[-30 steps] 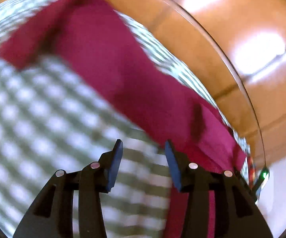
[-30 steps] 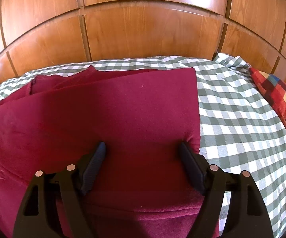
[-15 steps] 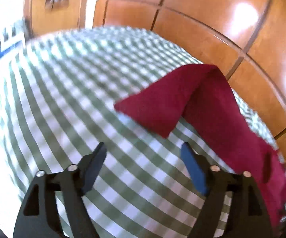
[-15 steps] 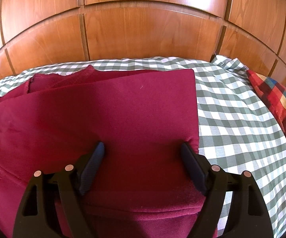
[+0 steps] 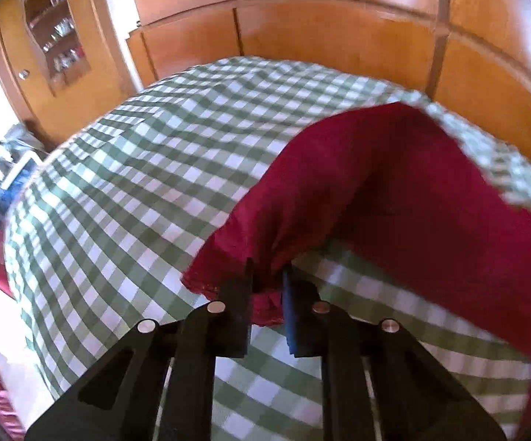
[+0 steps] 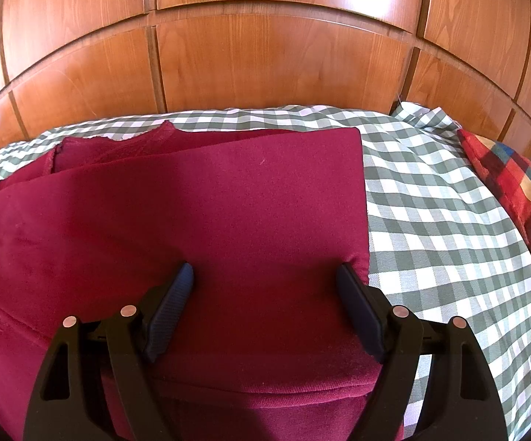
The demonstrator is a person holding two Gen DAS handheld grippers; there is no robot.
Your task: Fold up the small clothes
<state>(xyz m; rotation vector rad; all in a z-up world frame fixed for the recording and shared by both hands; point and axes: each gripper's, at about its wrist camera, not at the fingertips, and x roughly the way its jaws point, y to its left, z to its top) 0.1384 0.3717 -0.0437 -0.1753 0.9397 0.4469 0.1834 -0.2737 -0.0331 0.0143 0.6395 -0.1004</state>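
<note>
Filling the background, the curved orange-brown wooden panel wall [image 6: 265, 55] rises behind the green-and-white checked bedspread [image 5: 136, 191], where the dark red knitted garment [image 6: 199, 213] lies partly folded in flat layers beside a red plaid cushion [image 6: 515, 198] at the right edge. My right tongs [image 6: 265, 275] rest spread wide over the near part of that garment, pinching nothing. My left tongs [image 5: 267, 279] are pressed together on the garment's scalloped hem corner [image 5: 228, 268], holding that flap raised off the bedspread.
</note>
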